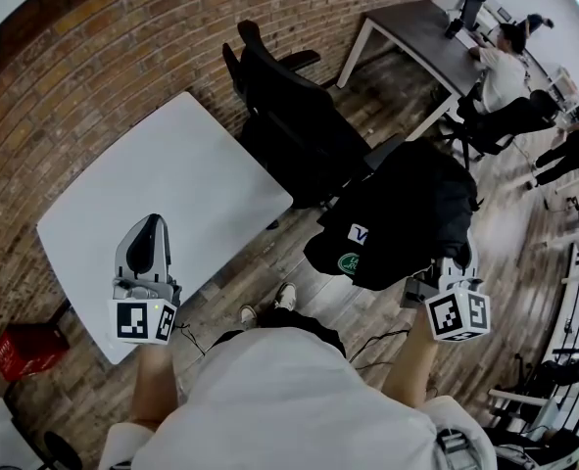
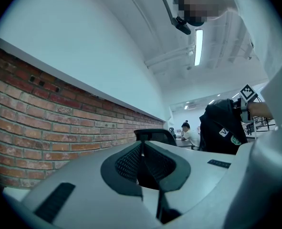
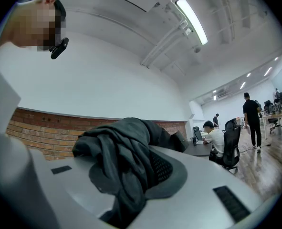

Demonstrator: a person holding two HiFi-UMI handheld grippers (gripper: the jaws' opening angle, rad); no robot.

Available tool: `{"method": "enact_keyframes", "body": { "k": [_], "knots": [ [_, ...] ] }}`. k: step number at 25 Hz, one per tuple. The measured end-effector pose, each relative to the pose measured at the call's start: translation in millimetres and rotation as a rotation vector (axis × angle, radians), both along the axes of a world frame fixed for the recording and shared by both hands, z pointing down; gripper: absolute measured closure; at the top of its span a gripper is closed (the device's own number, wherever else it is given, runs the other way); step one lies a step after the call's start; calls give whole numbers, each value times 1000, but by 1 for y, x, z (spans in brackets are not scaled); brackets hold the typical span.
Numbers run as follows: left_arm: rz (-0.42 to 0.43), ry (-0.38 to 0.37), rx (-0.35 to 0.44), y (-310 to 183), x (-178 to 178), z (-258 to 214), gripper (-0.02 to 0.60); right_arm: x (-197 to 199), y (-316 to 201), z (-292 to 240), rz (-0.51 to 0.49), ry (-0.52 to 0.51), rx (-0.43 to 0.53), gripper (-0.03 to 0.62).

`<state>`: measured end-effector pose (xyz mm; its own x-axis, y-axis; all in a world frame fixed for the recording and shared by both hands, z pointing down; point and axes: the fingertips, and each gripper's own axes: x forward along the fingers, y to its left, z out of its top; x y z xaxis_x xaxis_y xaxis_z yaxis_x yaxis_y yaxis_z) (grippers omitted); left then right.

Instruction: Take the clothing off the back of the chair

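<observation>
A black jacket [image 1: 407, 213] with a white patch and a green round badge hangs bunched from my right gripper [image 1: 444, 264], which is shut on its cloth [image 3: 121, 151]. It hangs to the right of the black office chair [image 1: 289, 116]; whether it still touches the chair I cannot tell. The chair back itself is bare. My left gripper [image 1: 152, 233] is held level over the near edge of the white table [image 1: 171, 174]. Its jaws [image 2: 141, 149] are shut with nothing between them. The left gripper view also shows the jacket [image 2: 222, 128] at the right.
A brick wall [image 1: 122, 47] runs behind the table and chair. A red box [image 1: 24, 351] sits on the wood floor at the left. A dark desk [image 1: 416, 27] stands at the back right, with a seated person [image 1: 505, 67] and another black chair [image 1: 509, 120].
</observation>
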<state>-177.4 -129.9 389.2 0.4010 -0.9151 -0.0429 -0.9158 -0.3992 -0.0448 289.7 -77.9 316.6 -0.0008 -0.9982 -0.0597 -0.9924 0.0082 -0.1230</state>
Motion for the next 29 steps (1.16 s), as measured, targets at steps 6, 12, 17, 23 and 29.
{"method": "enact_keyframes", "body": {
  "k": [6, 12, 17, 23, 29],
  "knots": [
    [1, -4, 1, -1, 3, -1, 546, 1, -1, 6, 4, 17, -16, 507],
    [10, -5, 7, -10, 18, -8, 546, 6, -9, 3, -12, 24, -21, 507],
    [14, -7, 15, -11, 28, -13, 546, 7, -16, -2, -20, 49, -11, 507],
    [1, -10, 8, -10, 30, -10, 546, 10, -21, -3, -26, 41, -5, 507],
    [-5, -13, 9, -9, 34, -10, 546, 11, -25, -4, -40, 33, -1, 507]
  ]
}}
